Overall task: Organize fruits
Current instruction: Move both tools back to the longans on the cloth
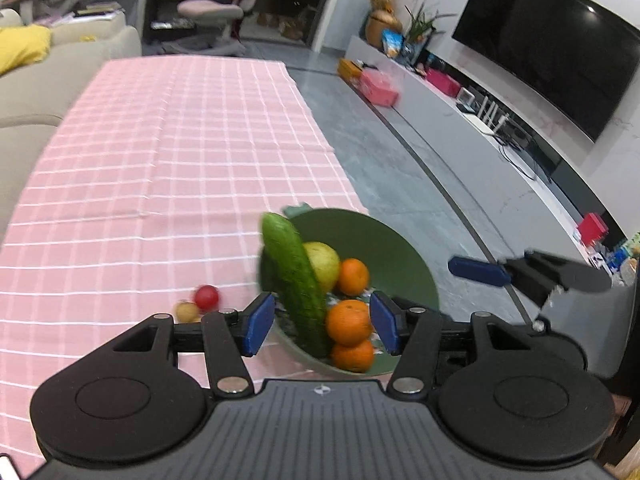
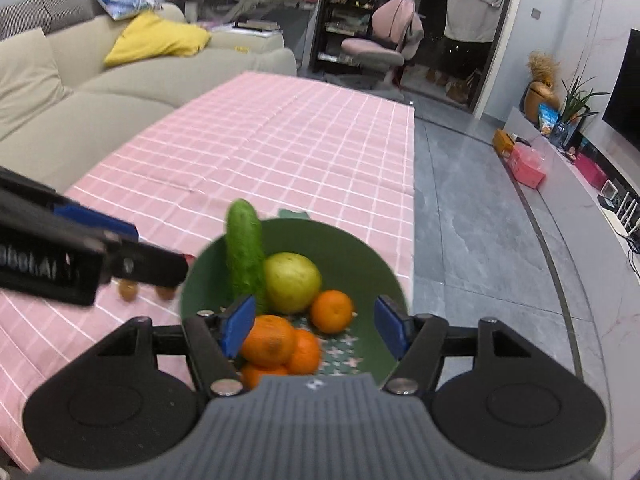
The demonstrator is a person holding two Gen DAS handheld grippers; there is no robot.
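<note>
A green bowl [image 1: 384, 248] [image 2: 356, 264] stands near the right edge of the pink checked table. In it a cucumber [image 1: 294, 280] [image 2: 244, 252] leans over the far-left rim, beside a yellow-green fruit [image 1: 322, 264] [image 2: 292, 282] and several oranges [image 1: 348, 322] [image 2: 332, 311]. A small red fruit [image 1: 207, 297] and small tan fruits [image 1: 187, 311] [image 2: 129, 290] lie on the cloth left of the bowl. My left gripper [image 1: 322, 322] hangs open above the bowl's near side, gripping nothing. My right gripper [image 2: 316, 330] is open above the oranges, also gripping nothing.
The pink tablecloth [image 1: 160, 152] stretches far ahead. A beige sofa [image 2: 80, 92] runs along the table's left. Grey floor [image 2: 460, 220], a low TV shelf [image 1: 460, 108] with boxes and a television lie to the right. A pink chair [image 2: 384, 44] stands at the back.
</note>
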